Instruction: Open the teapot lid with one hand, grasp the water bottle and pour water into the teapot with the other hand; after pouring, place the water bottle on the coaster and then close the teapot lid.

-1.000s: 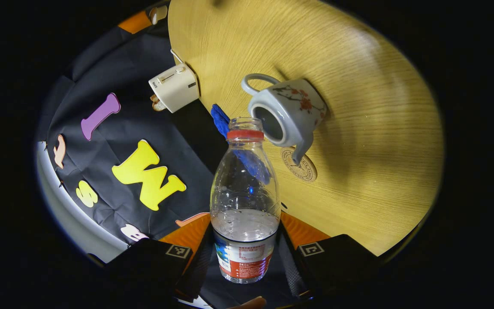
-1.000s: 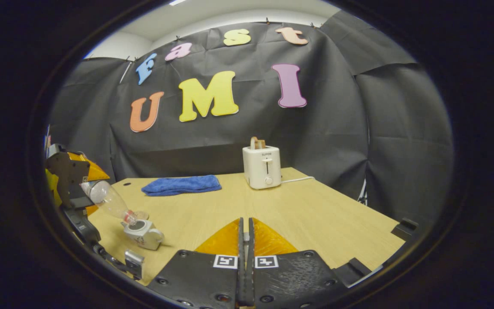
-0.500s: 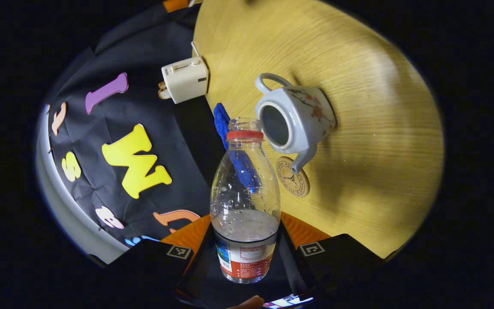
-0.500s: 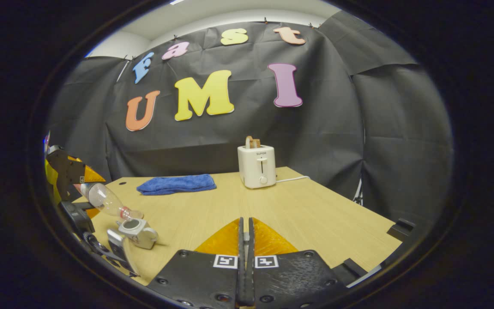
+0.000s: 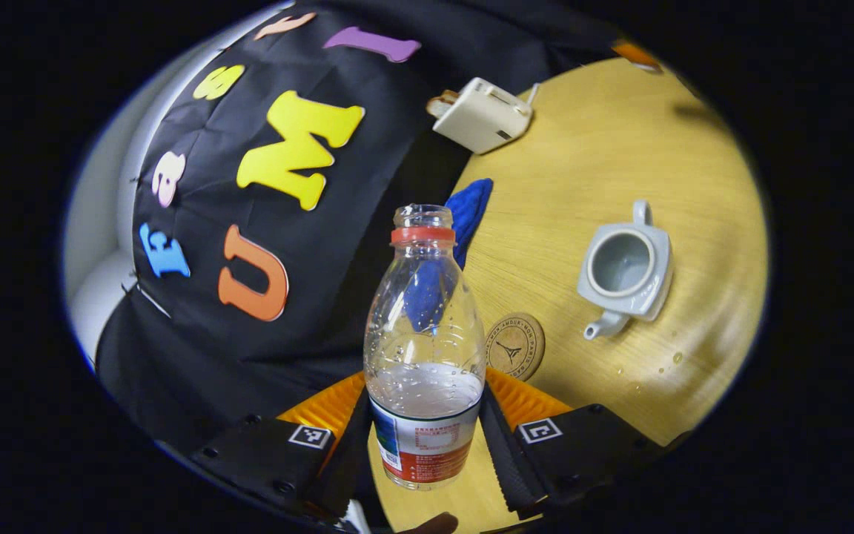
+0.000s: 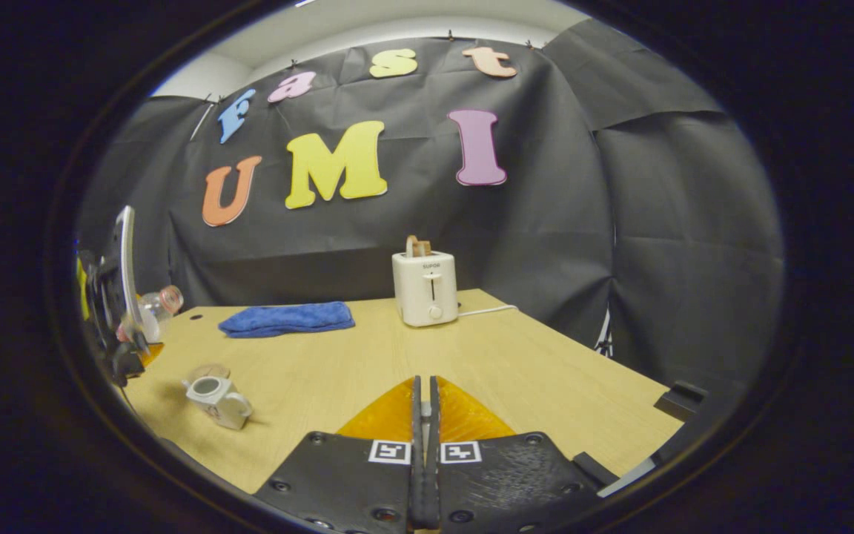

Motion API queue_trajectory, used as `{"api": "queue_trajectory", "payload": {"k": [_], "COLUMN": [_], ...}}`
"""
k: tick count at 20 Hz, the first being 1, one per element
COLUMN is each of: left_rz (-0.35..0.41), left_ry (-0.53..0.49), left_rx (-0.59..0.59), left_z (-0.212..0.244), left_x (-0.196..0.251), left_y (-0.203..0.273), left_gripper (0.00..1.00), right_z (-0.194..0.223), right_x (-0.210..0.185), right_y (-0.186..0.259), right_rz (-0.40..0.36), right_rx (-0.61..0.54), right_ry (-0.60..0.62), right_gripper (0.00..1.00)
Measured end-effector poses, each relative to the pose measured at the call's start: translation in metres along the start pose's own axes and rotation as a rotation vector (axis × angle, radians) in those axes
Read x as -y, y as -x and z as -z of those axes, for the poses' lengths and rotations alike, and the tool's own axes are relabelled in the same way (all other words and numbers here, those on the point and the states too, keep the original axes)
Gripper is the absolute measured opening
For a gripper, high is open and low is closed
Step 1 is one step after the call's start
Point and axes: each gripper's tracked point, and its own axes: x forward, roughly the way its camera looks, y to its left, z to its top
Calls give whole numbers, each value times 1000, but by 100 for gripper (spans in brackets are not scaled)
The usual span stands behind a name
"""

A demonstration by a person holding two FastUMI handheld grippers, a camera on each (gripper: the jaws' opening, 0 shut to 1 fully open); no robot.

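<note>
My left gripper (image 5: 425,426) is shut on a clear water bottle (image 5: 424,326) with a red neck ring, no cap and a little water low down. Right of the bottle's neck, the white flowered teapot (image 5: 626,271) stands on the table with its mouth uncovered. The round cork coaster (image 5: 514,345) lies bare between bottle and teapot. In the right gripper view, the teapot (image 6: 216,400) and coaster (image 6: 208,371) sit at lower left, with the bottle (image 6: 153,311) raised behind them. My right gripper (image 6: 424,415) is shut, its jaws together with only a thin slit.
A blue towel (image 6: 286,319) lies at the back of the wooden table (image 6: 531,371), with a white toaster (image 6: 423,288) and its cord to its right. Water drops (image 5: 657,367) dot the wood near the teapot's spout.
The left gripper has swung the bottle from its tilt over the teapot's mouth back towards upright, up and away from the teapot. The right gripper stays shut, barely shifted.
</note>
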Motion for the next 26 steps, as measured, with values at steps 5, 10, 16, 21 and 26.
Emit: {"api": "queue_trajectory", "payload": {"k": [5,10,16,21,26], "left_rz": [-17,-4,-25,18,30], "left_ry": [453,758,927,1037,1009], "left_rx": [155,217,308,297,333], "left_z": [-20,-30,-44,-40,-50], "left_x": [-9,-4,-13,-2,2], "left_y": [-5,-16,-40,-68,-71], "left_gripper": [76,77,78,80,80], "right_z": [3,8,16,23,28], "right_x": [-5,-7,-5,0,-5], "right_y": [0,-2,-8,-12,-17], "right_rz": [-2,-1,0,6,-13], "right_rx": [-4,-10,-28,-48,-69], "right_ry": [6,20,19,5,-14], "right_gripper": [0,0,0,0,0]}}
